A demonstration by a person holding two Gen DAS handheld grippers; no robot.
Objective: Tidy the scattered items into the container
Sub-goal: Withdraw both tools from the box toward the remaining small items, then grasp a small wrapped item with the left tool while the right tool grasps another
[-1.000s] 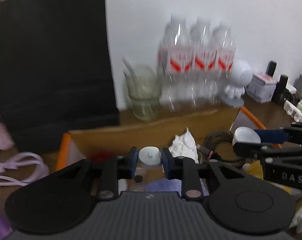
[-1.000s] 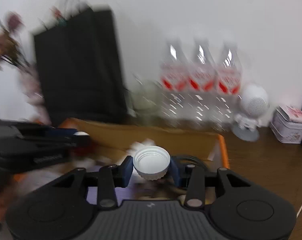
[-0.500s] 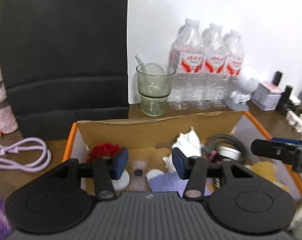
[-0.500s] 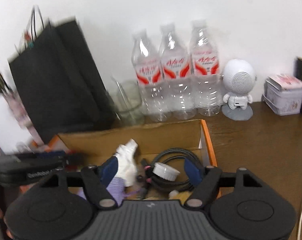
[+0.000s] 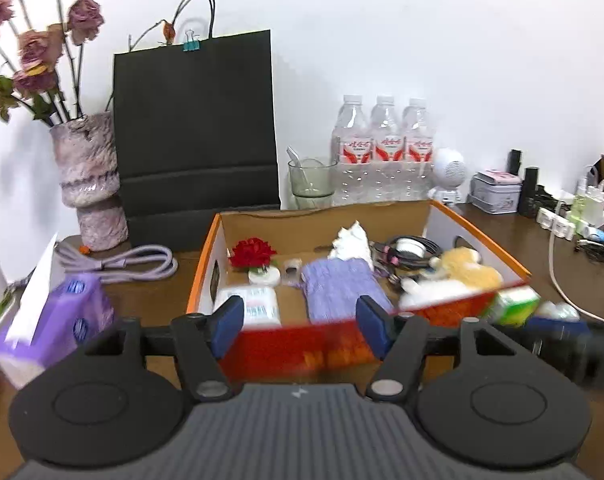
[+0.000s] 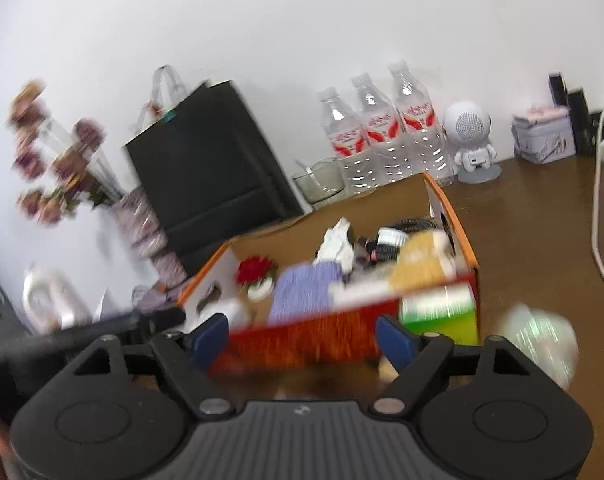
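Note:
The cardboard box (image 5: pixel 478 240) with an orange rim holds a red flower (image 5: pixel 252 253), a purple pouch (image 5: pixel 338 290), crumpled paper, a yellow plush and a black cable coil with a white cap (image 5: pixel 408 245) on it. My left gripper (image 5: pixel 302 330) hangs in front of the box's near wall, its jaws opening with nothing gripped. In the right wrist view, my right gripper (image 6: pixel 302 340) also sits before that wall (image 6: pixel 310 340), jaws opening and empty. The cap (image 6: pixel 390 236) shows there too. A green carton (image 6: pixel 438 312) lies at the box's near right corner.
A purple tissue box (image 5: pixel 58 312) stands near left, with a purple cable (image 5: pixel 118 260), a vase (image 5: pixel 90 184) and a black paper bag (image 5: pixel 194 132) behind it. Behind the box are three water bottles (image 5: pixel 382 152) and a glass (image 5: pixel 312 180). White cords (image 5: pixel 558 264) and a power strip lie right. Crumpled clear plastic (image 6: pixel 542 340) lies near right.
Both grippers pulled back from above the box to its near side and widened. The left let go of a small white piece; the right dropped the white cap onto the cable.

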